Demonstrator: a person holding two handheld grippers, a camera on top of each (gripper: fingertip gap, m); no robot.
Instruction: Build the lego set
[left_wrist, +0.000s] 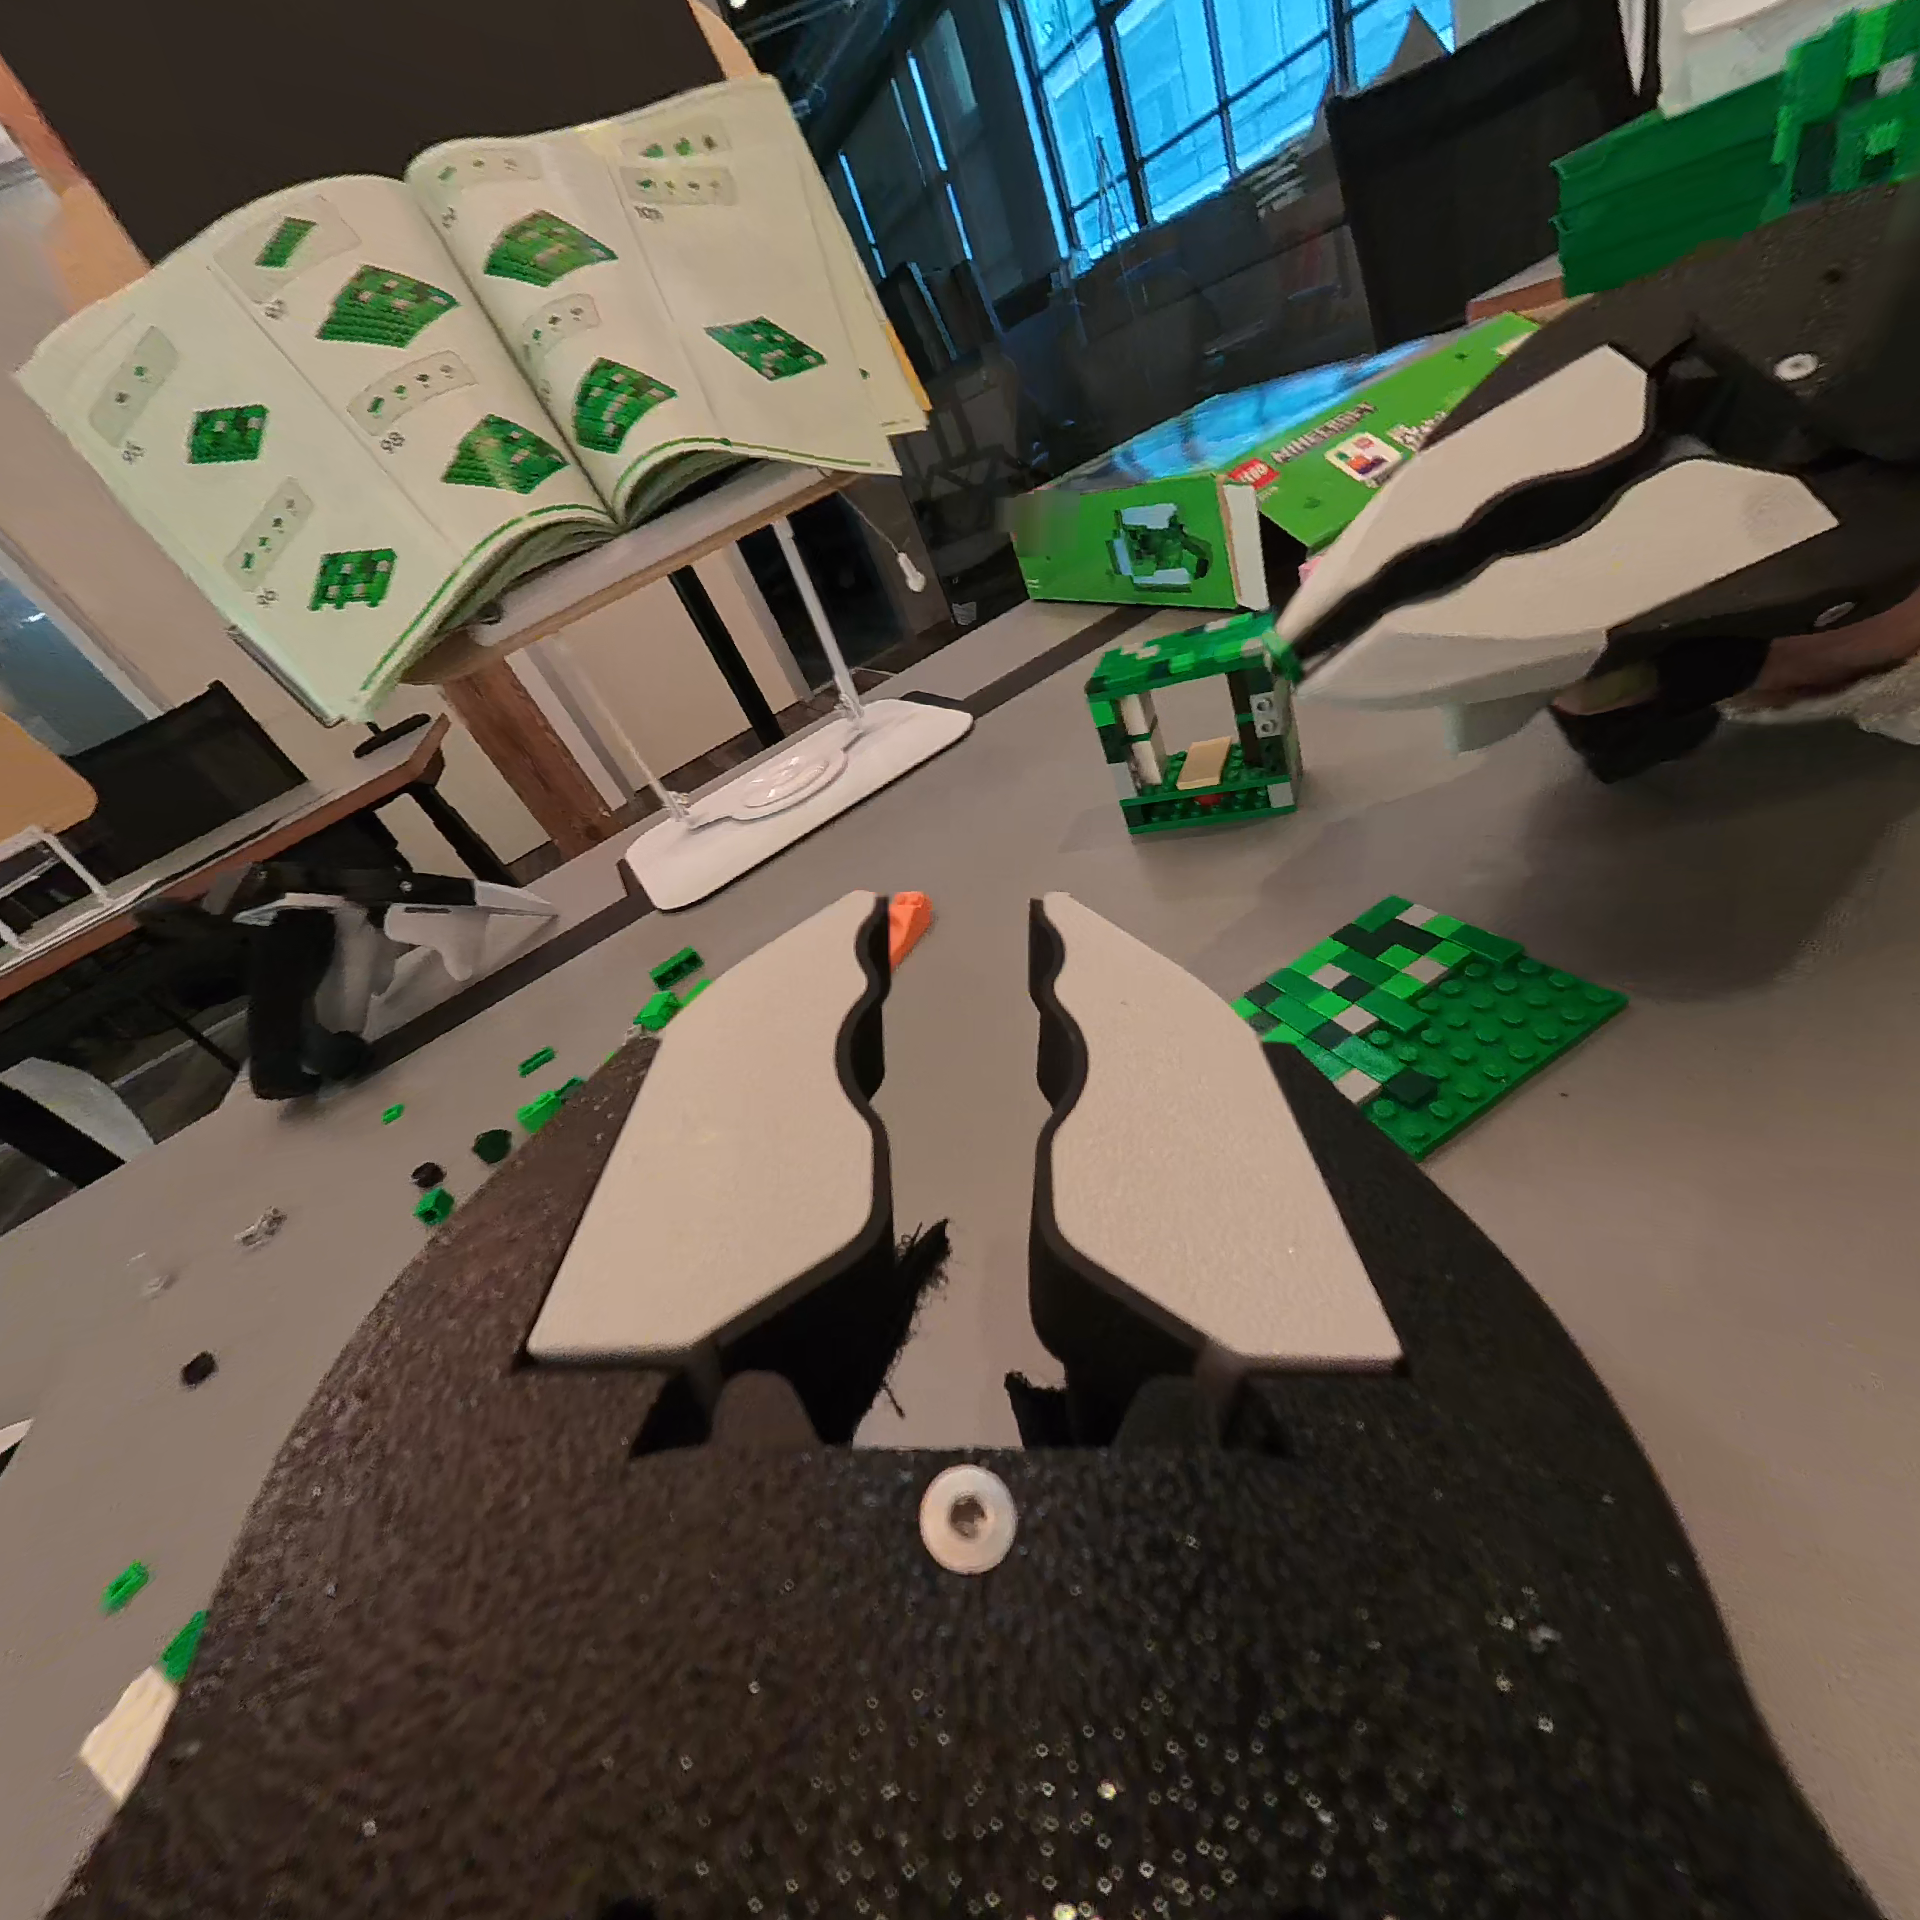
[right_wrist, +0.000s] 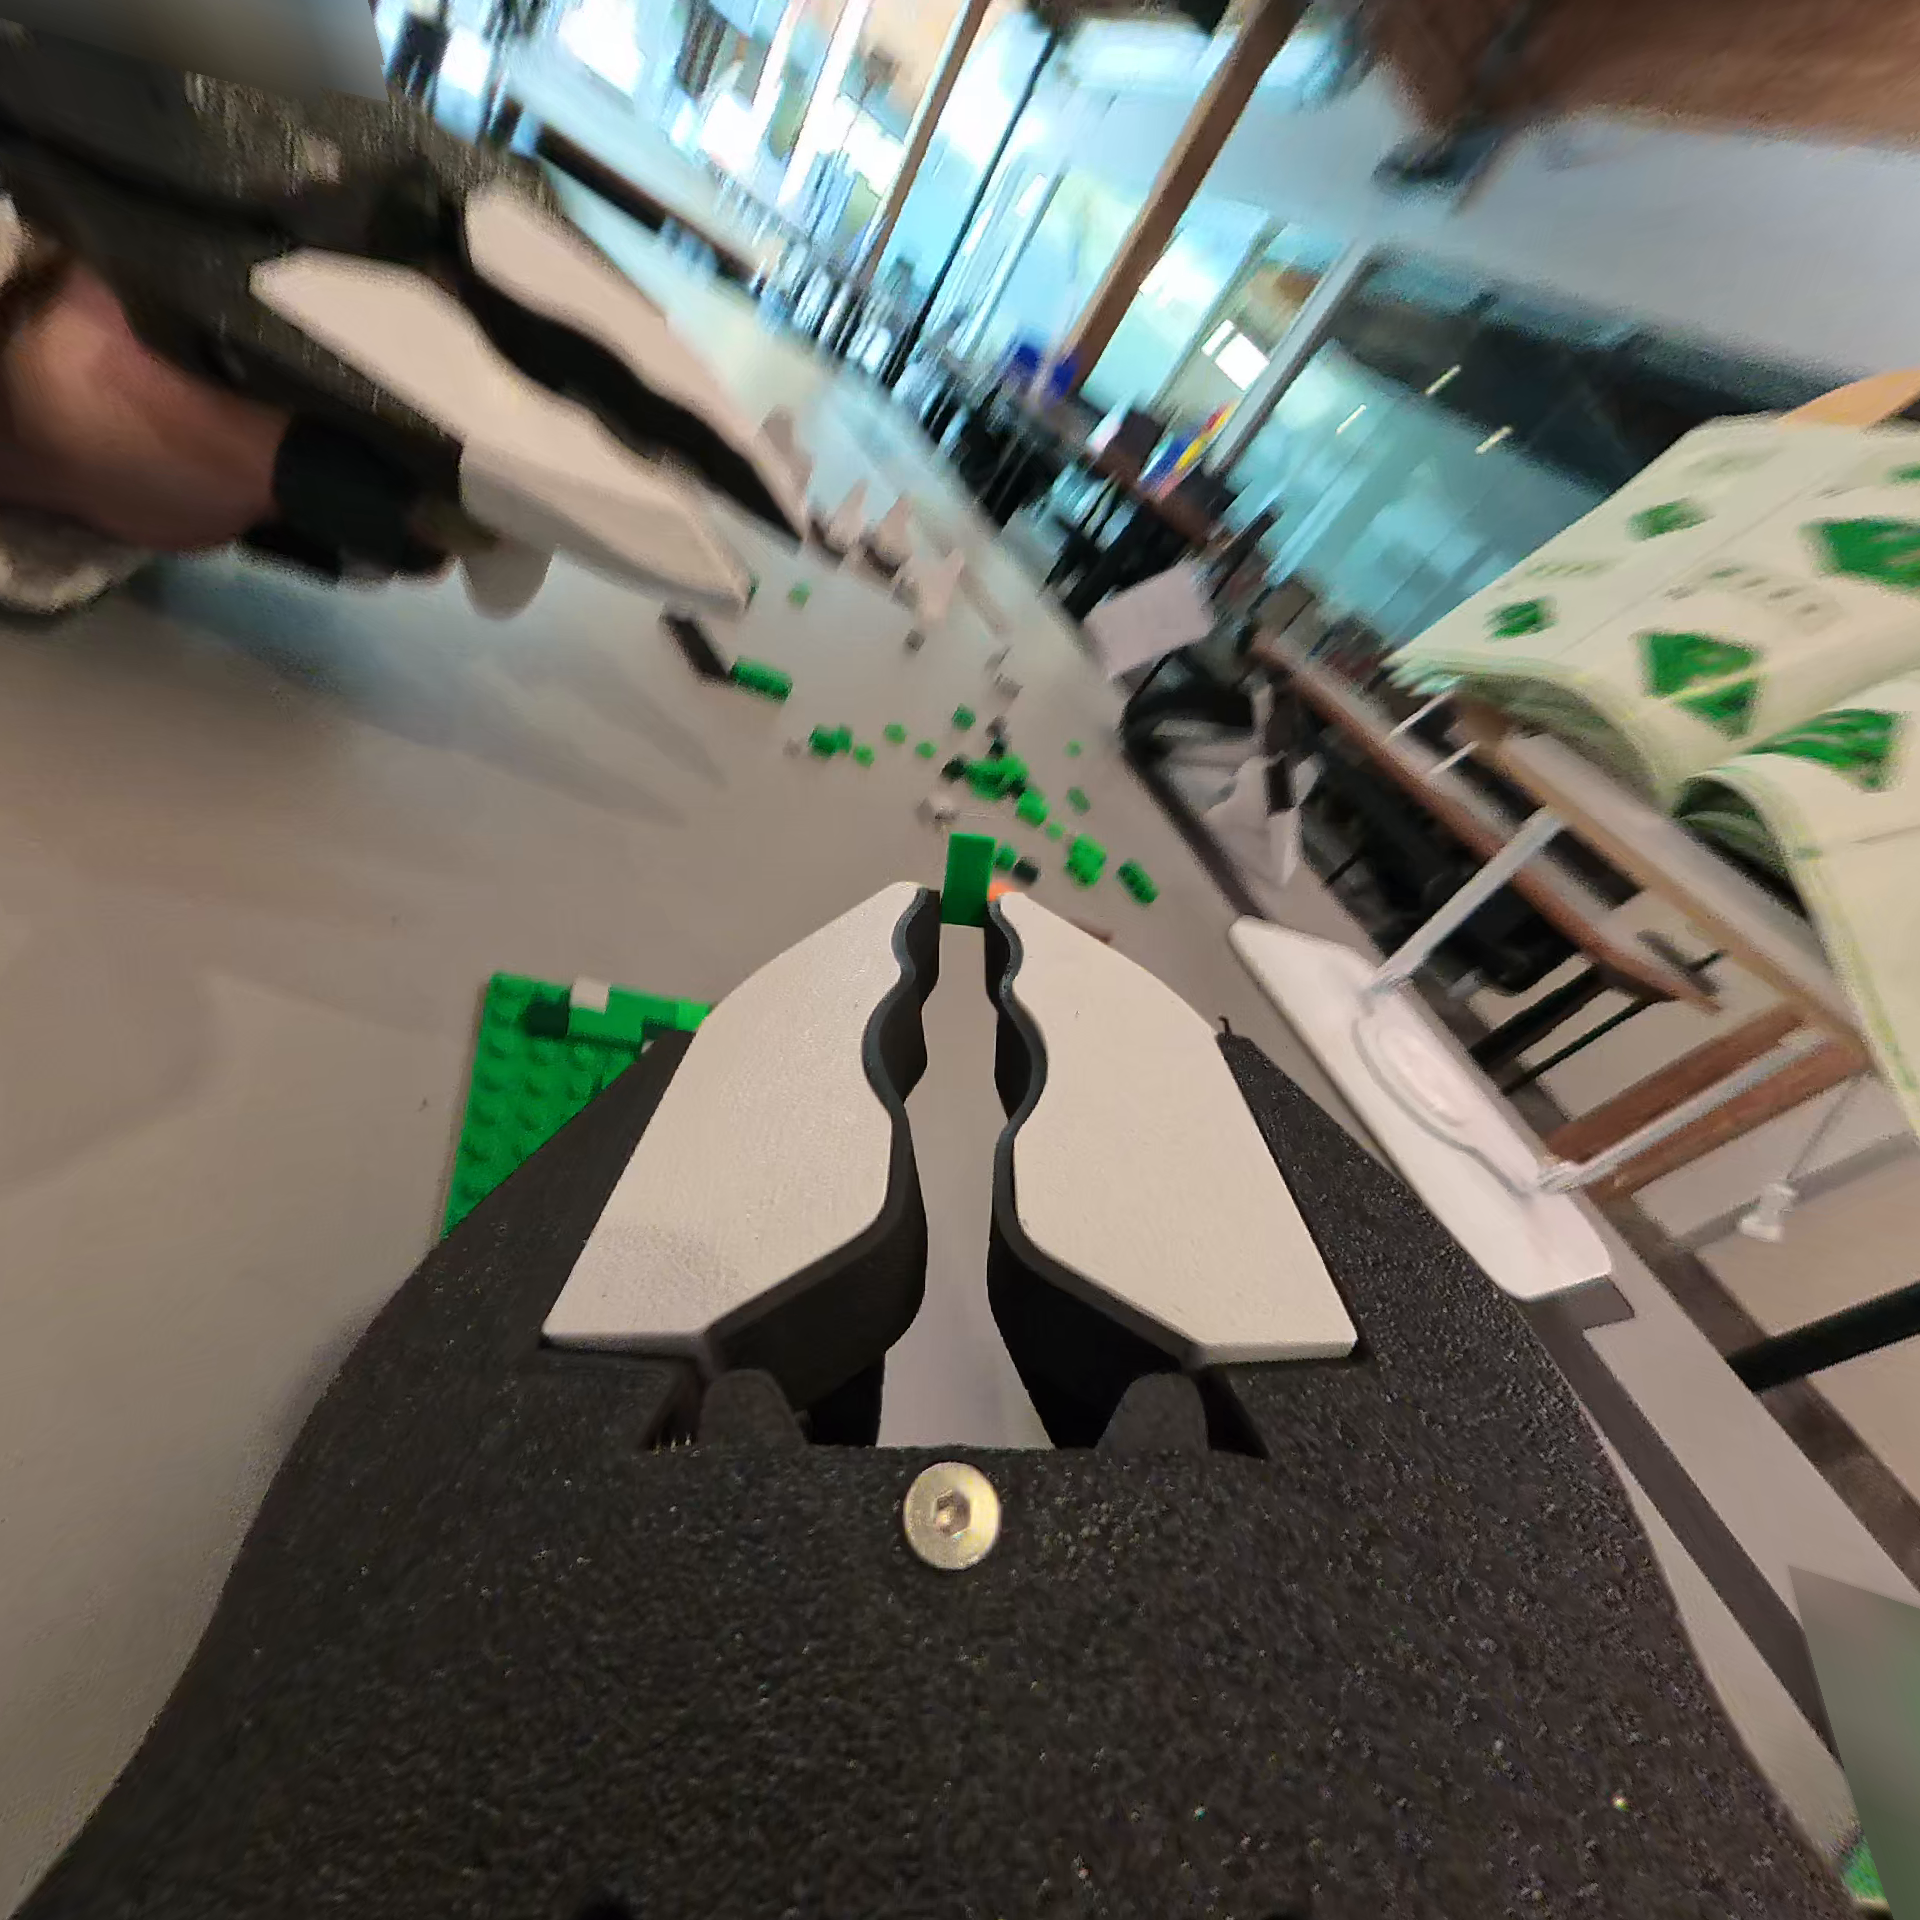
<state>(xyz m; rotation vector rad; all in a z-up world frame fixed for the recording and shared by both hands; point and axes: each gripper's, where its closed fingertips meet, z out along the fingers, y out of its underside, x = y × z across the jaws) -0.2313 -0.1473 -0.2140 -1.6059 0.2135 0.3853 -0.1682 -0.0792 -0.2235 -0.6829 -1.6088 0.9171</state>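
Green brick (right_wrist: 966, 881) pinched at right gripper (right_wrist: 964, 916) tips, above table (right_wrist: 208, 935).

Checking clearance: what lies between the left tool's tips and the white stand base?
In the left wrist view, a small orange piece beside the left tool, then bare grey table up to the white stand base.

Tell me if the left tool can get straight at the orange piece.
Probably yes. The left tool is open and empty, and the orange piece lies on bare grey table just beyond its left fingertip, nothing between.
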